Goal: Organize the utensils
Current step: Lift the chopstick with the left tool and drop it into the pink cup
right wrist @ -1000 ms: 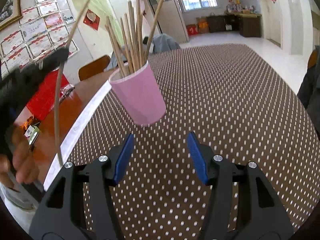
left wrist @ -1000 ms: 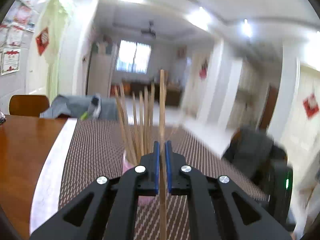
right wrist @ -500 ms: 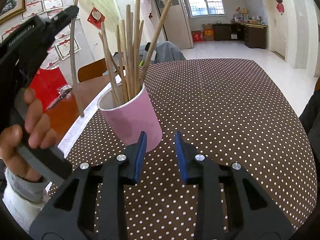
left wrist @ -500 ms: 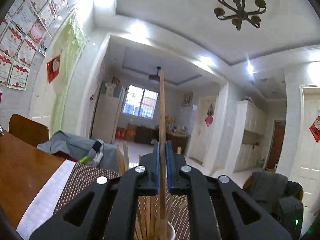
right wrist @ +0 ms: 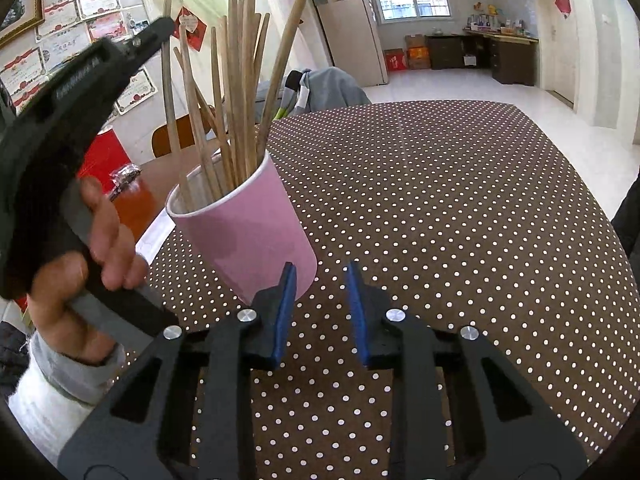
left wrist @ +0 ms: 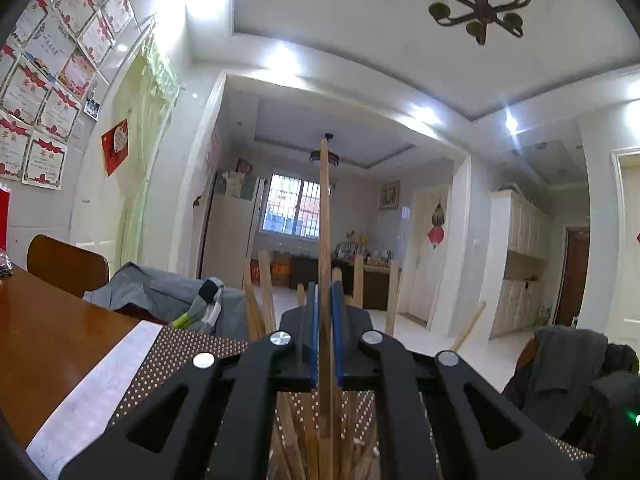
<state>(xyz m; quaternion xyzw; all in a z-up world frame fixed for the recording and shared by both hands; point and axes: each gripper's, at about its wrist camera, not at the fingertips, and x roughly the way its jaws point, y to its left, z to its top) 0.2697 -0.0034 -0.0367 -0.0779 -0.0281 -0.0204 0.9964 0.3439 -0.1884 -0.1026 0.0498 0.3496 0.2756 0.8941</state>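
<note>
A pink paper cup holds several wooden chopsticks and stands on the dotted brown tablecloth. My left gripper is shut on one upright chopstick directly above the cup. In the right wrist view the left gripper is at the upper left, and its chopstick reaches down inside the cup's rim. My right gripper sits low at the cup's base. Its jaws are closing with nothing between the pads, and the left pad is beside the cup's foot.
A person's hand in a grey sleeve holds the left gripper. Bare wooden tabletop lies left of the cloth, with a red object and a small packet on it. A chair and draped clothing stand beyond.
The left gripper carried its chopstick over the cup and lowered the stick's end into it. The right gripper's jaws narrowed and moved up close to the cup's base.
</note>
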